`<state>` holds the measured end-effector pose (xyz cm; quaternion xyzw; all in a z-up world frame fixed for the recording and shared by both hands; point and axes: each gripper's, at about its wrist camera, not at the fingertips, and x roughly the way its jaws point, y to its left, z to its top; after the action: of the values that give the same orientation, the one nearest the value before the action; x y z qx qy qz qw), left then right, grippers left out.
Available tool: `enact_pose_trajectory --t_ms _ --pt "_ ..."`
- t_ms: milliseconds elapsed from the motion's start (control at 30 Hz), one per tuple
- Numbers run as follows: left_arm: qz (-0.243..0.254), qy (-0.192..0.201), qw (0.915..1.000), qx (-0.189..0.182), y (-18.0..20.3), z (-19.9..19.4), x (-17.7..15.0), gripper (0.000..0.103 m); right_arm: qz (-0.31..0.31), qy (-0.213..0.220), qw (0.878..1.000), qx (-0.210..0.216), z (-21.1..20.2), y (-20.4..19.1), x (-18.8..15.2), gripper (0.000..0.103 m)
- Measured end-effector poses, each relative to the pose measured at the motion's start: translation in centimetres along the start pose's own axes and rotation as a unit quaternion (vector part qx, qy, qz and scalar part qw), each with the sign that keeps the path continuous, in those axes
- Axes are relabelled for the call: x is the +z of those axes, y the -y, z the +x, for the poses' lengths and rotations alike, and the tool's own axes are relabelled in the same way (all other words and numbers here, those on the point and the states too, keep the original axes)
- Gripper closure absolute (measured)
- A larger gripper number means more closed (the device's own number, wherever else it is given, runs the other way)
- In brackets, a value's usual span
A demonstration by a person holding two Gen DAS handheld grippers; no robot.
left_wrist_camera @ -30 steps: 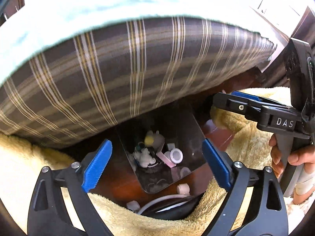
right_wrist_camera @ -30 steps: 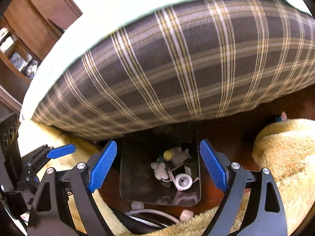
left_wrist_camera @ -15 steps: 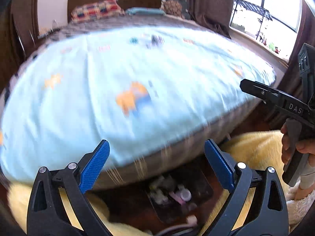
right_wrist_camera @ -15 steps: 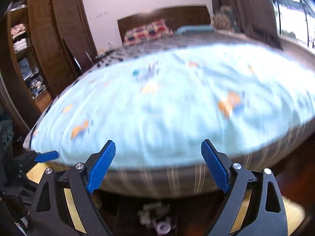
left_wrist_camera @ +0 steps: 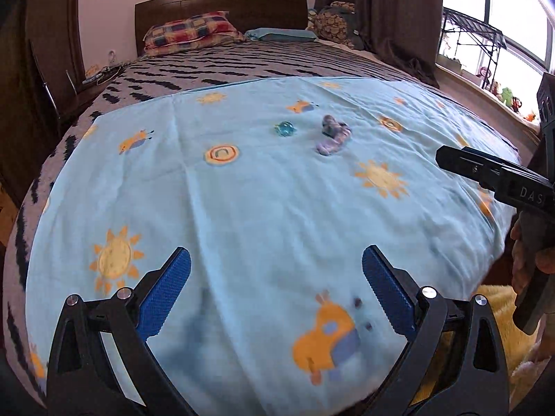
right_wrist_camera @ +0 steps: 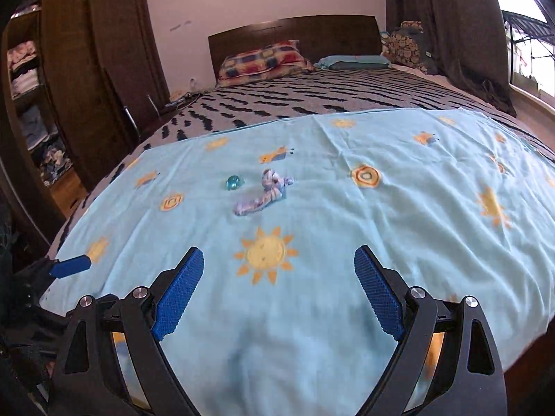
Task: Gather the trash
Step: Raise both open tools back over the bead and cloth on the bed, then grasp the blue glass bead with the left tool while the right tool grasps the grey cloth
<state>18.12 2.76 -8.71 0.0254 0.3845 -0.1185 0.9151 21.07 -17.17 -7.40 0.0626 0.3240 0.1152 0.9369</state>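
On the bed's blue sheet, a crumpled wrapper lay just beside a teal ball. It looked light and soft, best pinched mid-body. Both grippers' jaws, left gripper and right gripper, stood wide, empty.

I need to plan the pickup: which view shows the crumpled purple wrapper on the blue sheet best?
The right wrist view: the crumpled purple wrapper lies near the middle, sharp, its twisted length clear. The left wrist view shows it farther off, blurrier and foreshortened.

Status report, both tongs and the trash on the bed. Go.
Left tongs open, empty. Right tongs open, empty. Crumpled wrapper and teal ball lie apart on blue sheet. Nothing in the way.
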Motion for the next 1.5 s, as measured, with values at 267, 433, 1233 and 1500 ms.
enact_pose_trajectory --t_ms 267,433,1233,1500 --pt "-0.022 0.007 0.9997 0.005 -2.4 3.5 3.5 0.009 0.001 -0.037 0.999 0.004 6.5 -0.5 3.2 0.015" --pt "-0.017 0.000 0.9998 0.010 -2.9 5.0 4.8 0.009 0.001 -0.062 0.998 0.018 10.1 -1.3 4.5 0.030" --pt "0.009 -0.046 0.9987 -0.022 -0.6 14.8 11.1 0.029 0.017 -0.074 0.997 -0.003 15.5 3.4 8.4 0.077" --pt "0.014 -0.056 0.9978 -0.033 0.8 17.5 12.8 0.048 0.018 -0.064 0.998 0.014 14.7 4.3 8.3 0.077"
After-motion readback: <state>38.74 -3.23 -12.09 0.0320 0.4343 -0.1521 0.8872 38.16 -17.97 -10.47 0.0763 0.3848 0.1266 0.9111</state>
